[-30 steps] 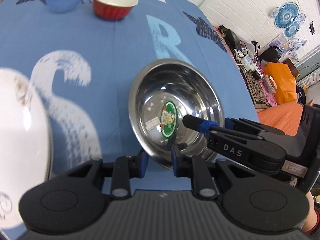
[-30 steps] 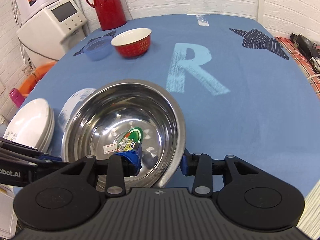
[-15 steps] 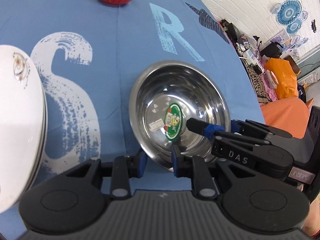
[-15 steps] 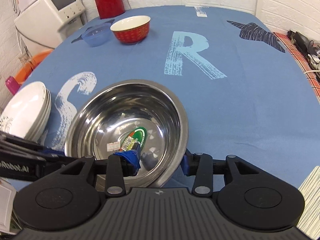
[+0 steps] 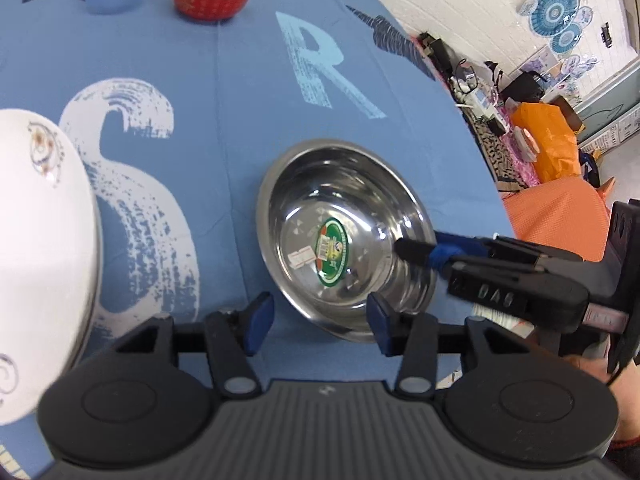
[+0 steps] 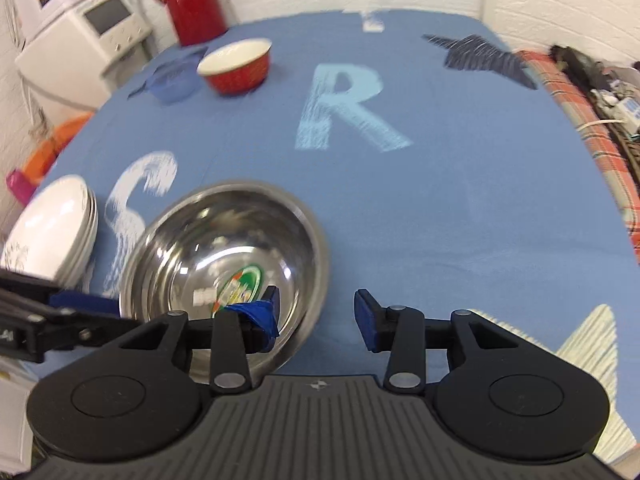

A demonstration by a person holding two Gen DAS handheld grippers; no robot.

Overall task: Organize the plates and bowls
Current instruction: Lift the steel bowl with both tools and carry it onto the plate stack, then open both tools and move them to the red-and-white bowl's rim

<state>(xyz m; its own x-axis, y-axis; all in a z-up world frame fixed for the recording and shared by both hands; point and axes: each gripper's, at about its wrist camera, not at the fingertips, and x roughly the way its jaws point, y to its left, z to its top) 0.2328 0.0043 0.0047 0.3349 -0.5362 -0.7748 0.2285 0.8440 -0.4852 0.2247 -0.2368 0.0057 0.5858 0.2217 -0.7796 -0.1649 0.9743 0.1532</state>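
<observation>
Both tongs stand open and grip nothing, the left tongs (image 5: pixel 316 322) spread before the steel bowl (image 5: pixel 346 236) resting on the surface (image 5: pixel 224 92), the right tongs (image 6: pixel 316 316) straddling its rim, likely to reposition it

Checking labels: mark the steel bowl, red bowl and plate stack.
steel bowl (image 5: pixel 344 200), left wrist view, inner wall.
red bowl (image 6: pixel 240 76), right wrist view, outer side.
plate stack (image 6: pixel 48 232), right wrist view, top plate's face.

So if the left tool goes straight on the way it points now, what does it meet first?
Most likely the steel bowl: its near rim lies just ahead, between the open fingers of the left tool. Depth is hard to judge, so it may pass just over the rim.
</observation>
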